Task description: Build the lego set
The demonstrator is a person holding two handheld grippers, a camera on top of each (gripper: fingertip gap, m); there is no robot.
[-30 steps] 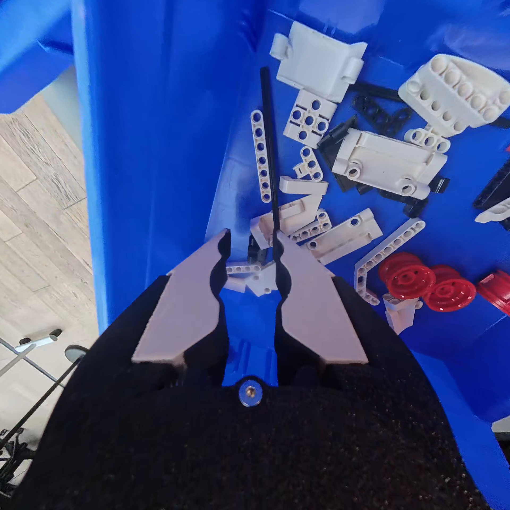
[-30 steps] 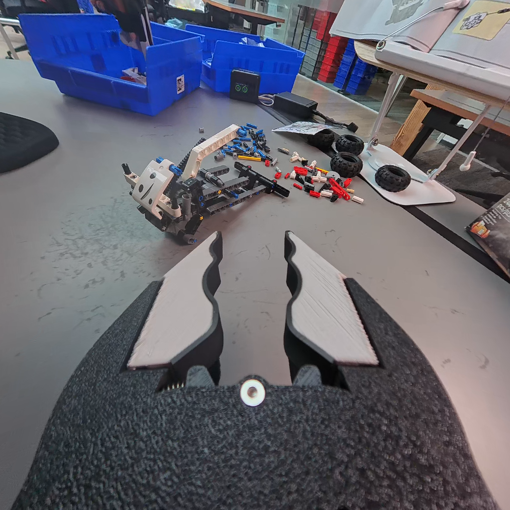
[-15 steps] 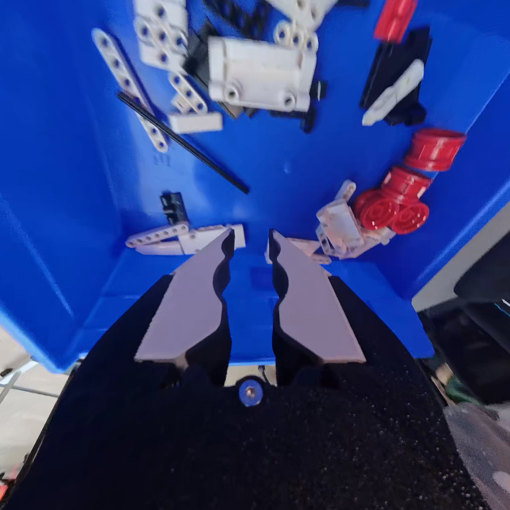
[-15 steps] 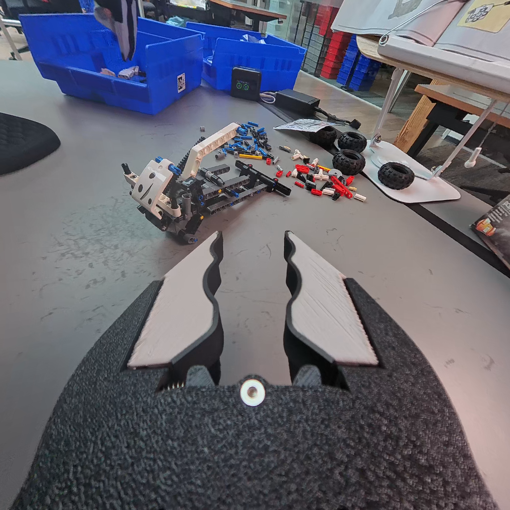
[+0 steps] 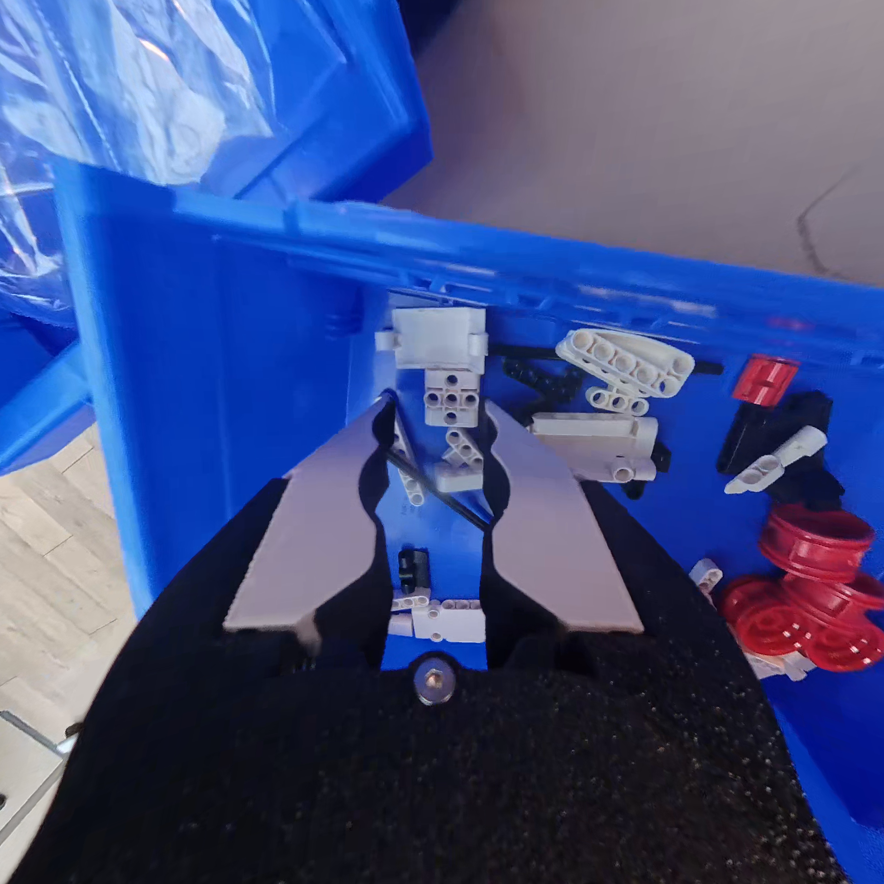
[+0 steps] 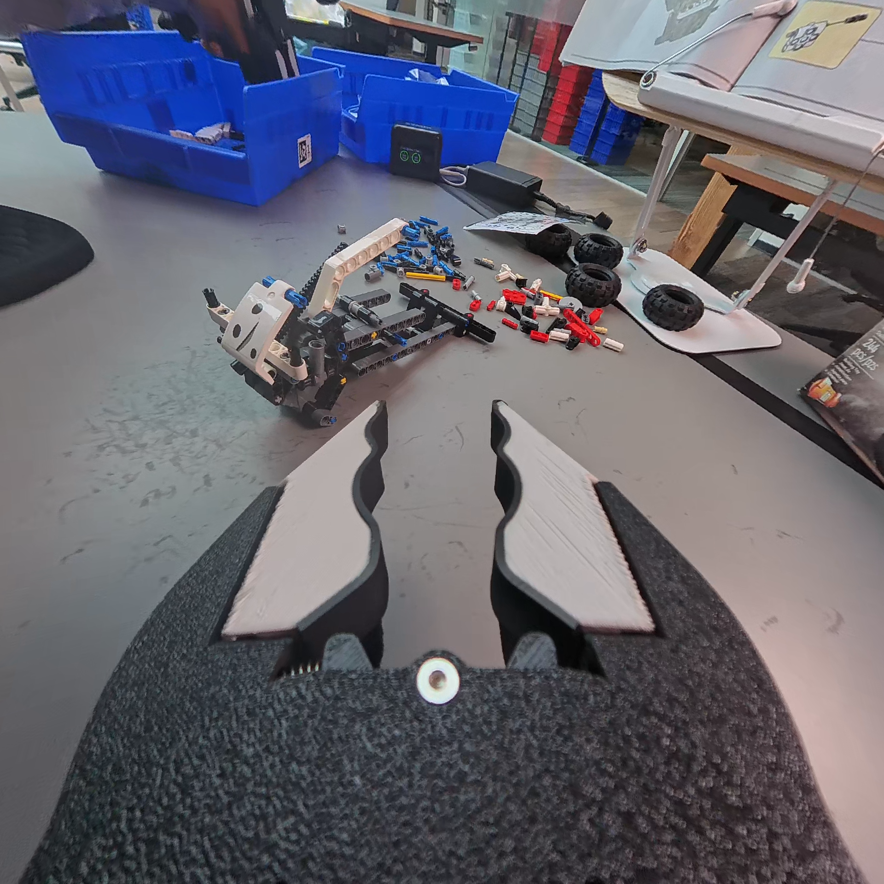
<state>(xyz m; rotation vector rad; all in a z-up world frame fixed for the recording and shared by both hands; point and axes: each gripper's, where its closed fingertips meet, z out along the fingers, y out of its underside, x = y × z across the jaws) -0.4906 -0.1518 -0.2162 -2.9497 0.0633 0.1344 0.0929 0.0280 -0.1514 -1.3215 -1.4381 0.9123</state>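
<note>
Two grippers empty | left gripper [image 5: 437,406] jaws part-open over blue bin [image 5: 201,382], white block [image 5: 450,400] between tips | right gripper [image 6: 437,406] jaws part-open, idle short of model [image 6: 325,335] | step: part pick | next: descend, close on block

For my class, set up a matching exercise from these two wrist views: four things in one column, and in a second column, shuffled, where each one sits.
Things:
1. red wheel hubs
2. black tyres
3. half-built model
4. left gripper

Places:
A. lying on the grey table, just ahead of the open right gripper
B. inside the blue bin, at its right side
C. open, above the white pieces in the bin
D. on the table beside the white stand base

Pairs: 1-B, 2-D, 3-A, 4-C
</note>
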